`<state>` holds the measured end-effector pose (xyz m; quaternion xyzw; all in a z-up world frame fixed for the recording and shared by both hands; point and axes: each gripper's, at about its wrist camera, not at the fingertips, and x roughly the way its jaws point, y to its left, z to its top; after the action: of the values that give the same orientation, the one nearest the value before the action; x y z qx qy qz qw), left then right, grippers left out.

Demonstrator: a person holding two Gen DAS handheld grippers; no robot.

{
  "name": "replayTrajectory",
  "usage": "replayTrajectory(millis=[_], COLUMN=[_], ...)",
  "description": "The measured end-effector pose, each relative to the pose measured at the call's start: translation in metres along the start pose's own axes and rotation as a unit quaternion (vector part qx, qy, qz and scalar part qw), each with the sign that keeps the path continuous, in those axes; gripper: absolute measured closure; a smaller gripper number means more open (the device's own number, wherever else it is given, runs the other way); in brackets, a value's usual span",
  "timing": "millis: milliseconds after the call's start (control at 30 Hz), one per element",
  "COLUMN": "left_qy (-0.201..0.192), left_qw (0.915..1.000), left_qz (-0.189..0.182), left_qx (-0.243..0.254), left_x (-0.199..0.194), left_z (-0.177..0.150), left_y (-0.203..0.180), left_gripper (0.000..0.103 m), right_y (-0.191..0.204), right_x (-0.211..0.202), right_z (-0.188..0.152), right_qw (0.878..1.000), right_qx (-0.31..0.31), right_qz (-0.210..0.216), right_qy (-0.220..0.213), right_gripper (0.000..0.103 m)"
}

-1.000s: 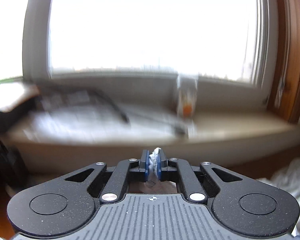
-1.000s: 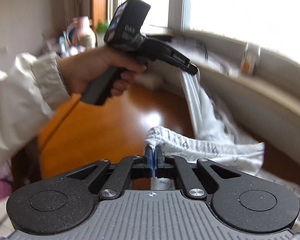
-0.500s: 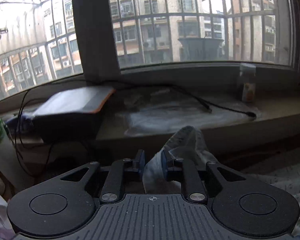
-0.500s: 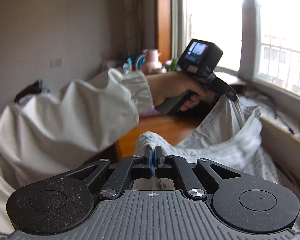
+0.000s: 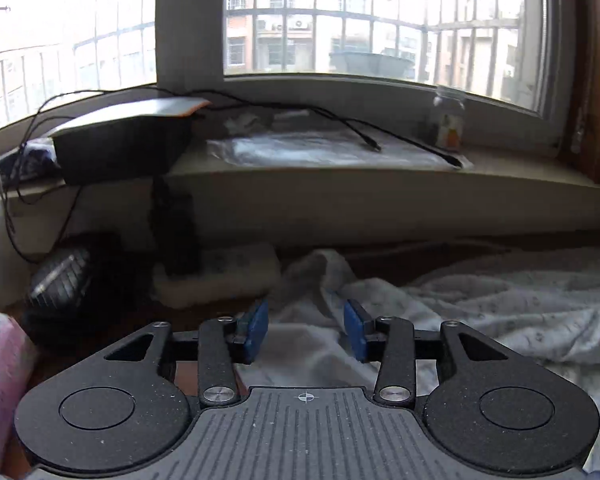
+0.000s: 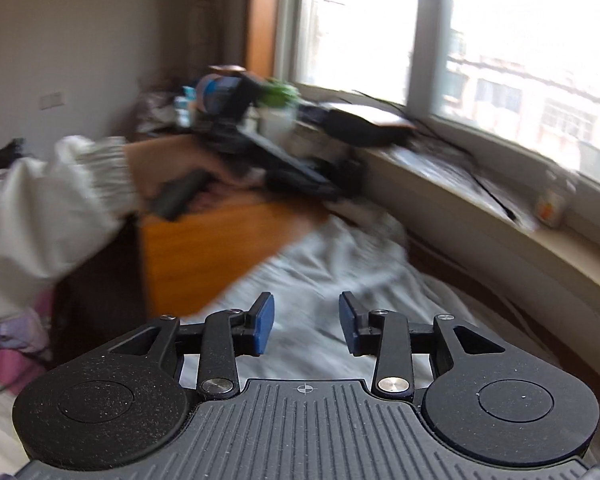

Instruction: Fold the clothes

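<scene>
A pale grey patterned garment (image 5: 500, 304) lies spread and rumpled on the orange-brown wooden table (image 6: 204, 248). My left gripper (image 5: 306, 322) hangs low over its left end, jaws opening. A raised fold of the cloth stands between the blue pads (image 5: 256, 330), which do not press on it. My right gripper (image 6: 306, 322) hovers over the near part of the garment (image 6: 320, 280), its jaws also opening with only flat cloth below the gap. In the right wrist view the left gripper (image 6: 334, 190) is a blurred black shape held by a hand in a white sleeve (image 6: 60, 200).
A stone windowsill (image 5: 380, 176) runs behind the table, carrying a black box (image 5: 120, 148), cables (image 5: 360, 128), a plastic sheet and a small bottle (image 5: 448, 120). A white power strip (image 5: 220, 272) and dark items sit at the table's far left. Pink cloth (image 5: 0, 368) lies at the left edge.
Both grippers were shut on the garment held in the air; both have parted their jaws and let it go. The garment now lies on the table, and the left gripper has dropped lower.
</scene>
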<state>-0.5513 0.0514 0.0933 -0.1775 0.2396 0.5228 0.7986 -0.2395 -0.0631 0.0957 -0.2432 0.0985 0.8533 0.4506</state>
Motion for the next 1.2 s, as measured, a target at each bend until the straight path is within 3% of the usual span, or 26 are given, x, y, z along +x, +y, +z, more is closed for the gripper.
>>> replayTrajectory(millis=[167,433,633,800,1033,1200], left_qy=[0.005,0.028,0.037,0.032,0.029,0.028], left_qw=[0.9992,0.9979,0.9976,0.9974,0.9972,0.9959], left_qz=[-0.040,-0.056,-0.058,-0.039,-0.046,-0.057], left_qx=[-0.002,0.013,0.013,0.051,0.052,0.064], left_x=[0.002,0.019,0.017,0.011,0.003,0.013], left_z=[-0.036,-0.053,-0.063,-0.069,-0.074,-0.066], left_y=[-0.022,-0.036,-0.028,-0.032,-0.019,-0.033], left_gripper=[0.059,0.059,0.069,0.072,0.072,0.071], right_y=[-0.071,-0.141,-0.167,-0.186,-0.179,-0.190], right_x=[0.006,-0.012,-0.013,-0.035,-0.077,-0.115], right_z=[-0.048,-0.095,-0.121,-0.144,-0.175,-0.201], right_qw=[0.994,0.981,0.970,0.966,0.958,0.947], right_qx=[0.053,0.126,0.143,0.184,0.195,0.205], right_qz=[-0.095,-0.143,-0.180,-0.167,-0.203,-0.242], right_qy=[0.028,0.046,0.083,0.065,0.050,0.056], right_gripper=[0.065,0.057,0.057,0.057,0.057,0.057])
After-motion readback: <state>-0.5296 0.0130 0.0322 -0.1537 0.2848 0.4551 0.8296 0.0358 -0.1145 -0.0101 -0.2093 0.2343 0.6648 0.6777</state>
